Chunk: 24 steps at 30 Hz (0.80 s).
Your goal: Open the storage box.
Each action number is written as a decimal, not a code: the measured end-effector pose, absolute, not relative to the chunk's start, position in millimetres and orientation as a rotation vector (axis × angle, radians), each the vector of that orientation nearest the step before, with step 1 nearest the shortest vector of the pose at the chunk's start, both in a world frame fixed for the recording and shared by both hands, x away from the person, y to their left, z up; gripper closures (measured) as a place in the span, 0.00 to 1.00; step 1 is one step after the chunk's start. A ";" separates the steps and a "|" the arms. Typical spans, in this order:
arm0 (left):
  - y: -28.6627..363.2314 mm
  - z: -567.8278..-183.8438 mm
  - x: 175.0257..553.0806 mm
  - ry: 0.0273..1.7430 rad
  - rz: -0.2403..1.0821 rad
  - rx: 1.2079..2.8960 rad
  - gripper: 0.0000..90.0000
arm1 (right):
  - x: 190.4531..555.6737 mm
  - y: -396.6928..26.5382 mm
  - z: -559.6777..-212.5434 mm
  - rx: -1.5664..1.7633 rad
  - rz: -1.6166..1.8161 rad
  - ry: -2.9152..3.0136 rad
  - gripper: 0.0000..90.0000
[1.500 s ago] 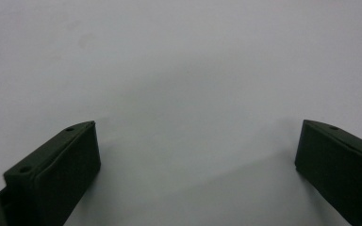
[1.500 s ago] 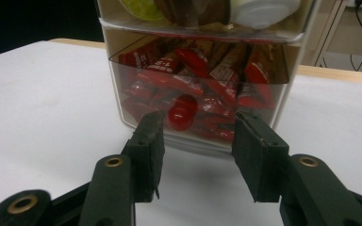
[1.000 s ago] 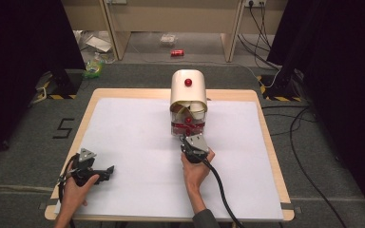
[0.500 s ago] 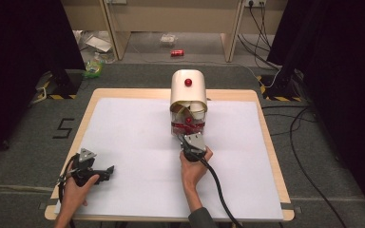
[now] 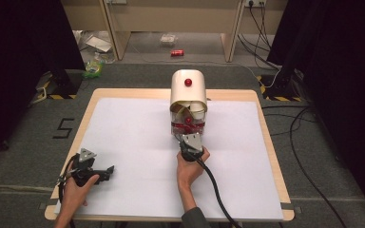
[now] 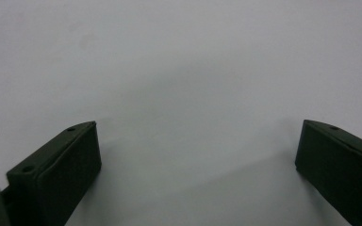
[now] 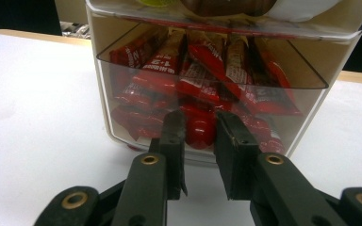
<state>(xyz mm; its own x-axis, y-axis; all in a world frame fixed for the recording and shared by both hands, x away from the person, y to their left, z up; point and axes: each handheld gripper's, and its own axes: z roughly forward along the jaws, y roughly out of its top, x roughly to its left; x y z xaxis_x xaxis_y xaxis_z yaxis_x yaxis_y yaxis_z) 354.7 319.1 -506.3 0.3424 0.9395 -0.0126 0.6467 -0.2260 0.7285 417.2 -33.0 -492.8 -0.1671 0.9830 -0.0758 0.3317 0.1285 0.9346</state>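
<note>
- The right gripper (image 7: 199,141) is held at the front of the clear drawer (image 7: 207,94) of a cream dispenser box (image 5: 188,88); its jaws have just been closing.
- A red knob (image 7: 201,128) is seen between the fingertips (image 7: 173,127), pressed on both sides.
- Red sachets (image 7: 202,61) are stacked just behind the fingers.
- The left gripper (image 6: 195,155) is kept released, jaws wide over the white table cover (image 6: 184,70), well apart from the box.

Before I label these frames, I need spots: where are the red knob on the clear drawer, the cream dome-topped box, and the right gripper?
red knob (image 7: 200,128), right gripper view, its front.
cream dome-topped box (image 5: 188,91), high view, its lid.
right gripper (image 7: 199,127), right gripper view, between fingertips.
</note>
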 end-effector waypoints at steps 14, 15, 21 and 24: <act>319.0 -506.3 354.6 1.382 0.584 1.965 0.00 | 415.4 -33.5 -492.9 1.297 1.060 1.632 0.82; 319.1 -506.3 354.6 1.383 0.584 1.965 0.00 | 413.6 -33.2 -492.9 1.288 1.053 1.632 0.82; 319.0 -506.3 354.5 1.383 0.584 1.964 0.00 | 403.8 -33.9 -492.7 1.234 1.071 1.675 1.00; 318.5 -506.2 354.1 1.379 0.592 1.967 0.00 | 404.8 -36.5 -492.8 1.280 1.094 1.650 0.92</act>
<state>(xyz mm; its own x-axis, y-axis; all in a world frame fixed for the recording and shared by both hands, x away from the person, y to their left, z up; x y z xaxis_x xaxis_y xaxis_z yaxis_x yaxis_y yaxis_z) 354.1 318.5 -506.2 0.3429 0.9393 -0.0054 0.6432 -0.2306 0.7301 404.8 -36.5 -492.8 -0.2043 0.9768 -0.0638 0.3214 0.1285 0.9382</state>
